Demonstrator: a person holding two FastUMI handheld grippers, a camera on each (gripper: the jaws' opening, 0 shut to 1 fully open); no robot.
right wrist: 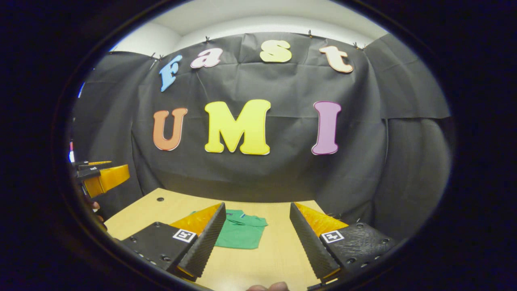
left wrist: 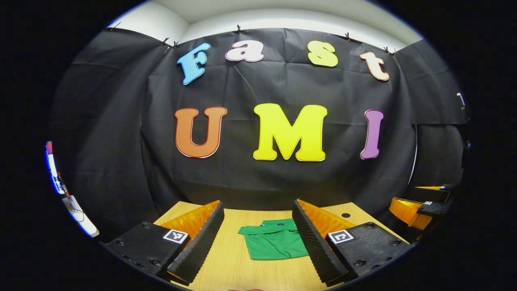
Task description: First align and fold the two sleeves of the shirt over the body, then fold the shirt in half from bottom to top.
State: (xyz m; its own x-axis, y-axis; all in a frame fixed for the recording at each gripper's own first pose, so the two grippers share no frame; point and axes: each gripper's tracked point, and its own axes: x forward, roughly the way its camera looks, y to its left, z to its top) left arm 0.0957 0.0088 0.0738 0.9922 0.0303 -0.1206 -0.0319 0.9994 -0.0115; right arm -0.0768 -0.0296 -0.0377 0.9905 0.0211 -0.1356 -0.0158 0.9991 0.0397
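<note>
Lying flat on the wooden tabletop (left wrist: 226,262), the green shirt (left wrist: 274,242) looks like a compact rectangle, with its collar toward the far wall and no sleeve spread out to either side. From that shape I judge that both sleeves are folded over the body and the bottom-to-top fold is done too, so little or nothing of the task seems left, though the layers themselves are too small to make out. The left gripper (left wrist: 258,238) hangs above the near edge of the tabletop with its fingers spread wide and nothing between them; the shirt lies beyond them, untouched. The right gripper (right wrist: 256,236) is likewise held wide and empty, well short of the shirt (right wrist: 240,234), which sits a little to its left in the right gripper view.
</note>
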